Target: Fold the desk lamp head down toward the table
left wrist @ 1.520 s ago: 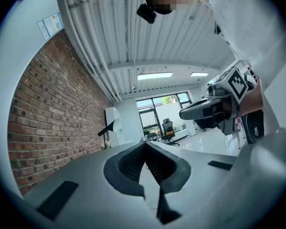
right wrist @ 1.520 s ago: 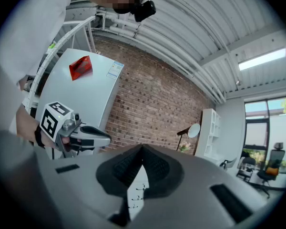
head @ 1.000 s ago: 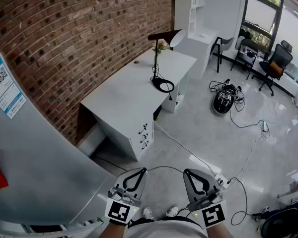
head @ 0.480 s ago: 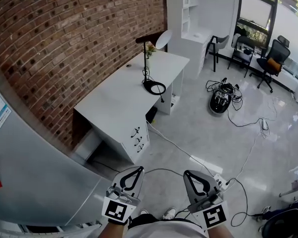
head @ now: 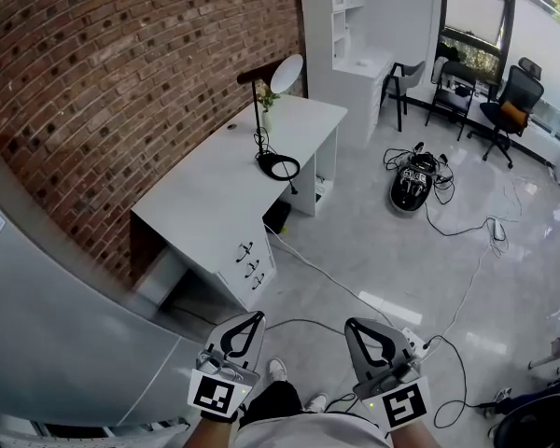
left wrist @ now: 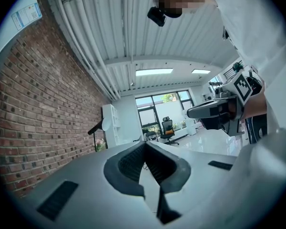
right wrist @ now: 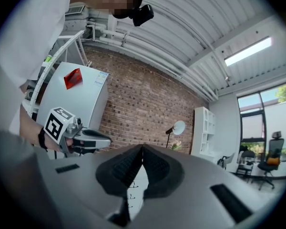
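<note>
You're holding both tools low in front of you, side by side and pointing level. The left tool [head: 254,317] is sitting at 7 o'clock in the head view and the right tool [head: 353,325] at 5 o'clock. The left gripper view is showing the left tool's jaws pressed together at the tips with nothing between them. The right gripper view is showing the same for the right tool: jaws closed and empty.

The desk lamp [head: 258,119] is standing well apart from both tools, up at 12 o'clock, near the far end of the white surface [head: 210,199] that is running along the brick wall [head: 121,82]. Its ring base is resting on the surface, its thin pole is rising upright, and the round lamp head [head: 287,73] is sitting high at the top, not folded down.

The drawers [head: 250,259] are facing you at the near end of the surface. A cable [head: 327,273] is trailing across the pale floor [head: 383,250] toward you, and an office chair [head: 509,115] is standing out at 2 o'clock.
</note>
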`<state>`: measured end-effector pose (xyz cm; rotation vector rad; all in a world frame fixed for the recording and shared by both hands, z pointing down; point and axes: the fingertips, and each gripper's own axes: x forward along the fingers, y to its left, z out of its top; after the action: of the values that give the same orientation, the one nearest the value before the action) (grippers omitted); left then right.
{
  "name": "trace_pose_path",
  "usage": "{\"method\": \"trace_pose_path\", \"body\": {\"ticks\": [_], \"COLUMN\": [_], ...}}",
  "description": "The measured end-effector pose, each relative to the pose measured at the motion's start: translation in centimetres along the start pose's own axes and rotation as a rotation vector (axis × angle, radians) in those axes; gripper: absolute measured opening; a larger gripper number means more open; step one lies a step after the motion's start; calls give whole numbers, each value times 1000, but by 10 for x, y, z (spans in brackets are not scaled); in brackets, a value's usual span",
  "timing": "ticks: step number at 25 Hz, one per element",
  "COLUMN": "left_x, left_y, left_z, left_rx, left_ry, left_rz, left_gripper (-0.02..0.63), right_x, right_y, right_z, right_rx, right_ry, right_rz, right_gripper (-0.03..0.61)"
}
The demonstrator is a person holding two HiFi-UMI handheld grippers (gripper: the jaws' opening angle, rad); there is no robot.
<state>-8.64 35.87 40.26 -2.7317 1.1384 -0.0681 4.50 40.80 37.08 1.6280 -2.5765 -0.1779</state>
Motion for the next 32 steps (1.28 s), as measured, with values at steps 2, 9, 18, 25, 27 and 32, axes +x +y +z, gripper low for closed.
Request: {"method": "trace_pose_path", "body": {"ticks": [2,9,18,25,27,32], "left_x": [6,29,91,148,163,193], "left_y": [2,25,80,126,141,180], "left_z": [0,-15,-32,-59,-65,-76], "left_rx": [-3,-37,-73,-100,-114,-131], "left_ry": [2,2,-17,3,7,7], "left_rz": [6,13,-3,-36,-41,-58], "left_gripper": [8,8,8,8,8,8], "right_x": [3,29,104,175,197,245], "right_y": [-4,-17,-47,-75,-83,-98], "right_z": [-2,-8,-16,-32,-32,-34], "right_rx": [5,-2,-12,-2,-7,-19], "right_ry": [-2,10,36,89,96,122], "right_rz": [3,3,1,3,0,-16], "right_gripper": [18,17,18,17,17,17]}}
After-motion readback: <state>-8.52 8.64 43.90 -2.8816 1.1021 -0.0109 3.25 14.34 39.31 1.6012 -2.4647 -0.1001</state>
